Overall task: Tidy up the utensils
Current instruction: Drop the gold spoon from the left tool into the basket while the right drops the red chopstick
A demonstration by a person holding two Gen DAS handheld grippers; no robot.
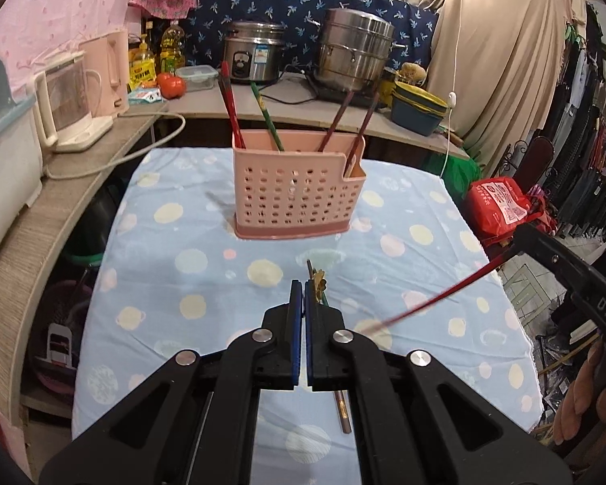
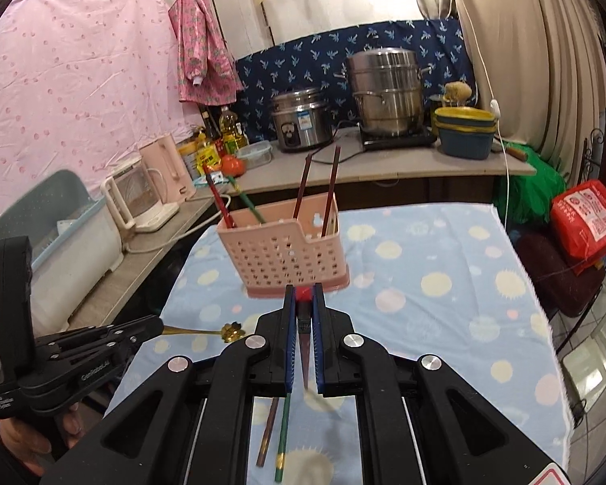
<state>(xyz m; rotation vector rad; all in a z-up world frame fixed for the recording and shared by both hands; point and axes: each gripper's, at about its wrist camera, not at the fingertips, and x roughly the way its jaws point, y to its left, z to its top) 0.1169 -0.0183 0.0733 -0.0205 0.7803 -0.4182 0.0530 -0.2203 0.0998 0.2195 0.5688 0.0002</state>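
Left gripper (image 1: 304,295) clamps a gold spoon (image 2: 230,330), right gripper (image 2: 304,299) a red chopstick (image 1: 444,295), both carrying toward the pink caddy (image 1: 295,190) mid-table; next, dropping them inside.

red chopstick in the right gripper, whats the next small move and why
Probably carry it forward over the pink holder and tip it upright. The right gripper is shut on the red chopstick, clear of the tablecloth and short of the holder, where four chopsticks already stand. The left gripper grips a gold utensil.

Four chopsticks (image 2: 303,186) in one holder (image 2: 287,250), two pots (image 2: 386,89)
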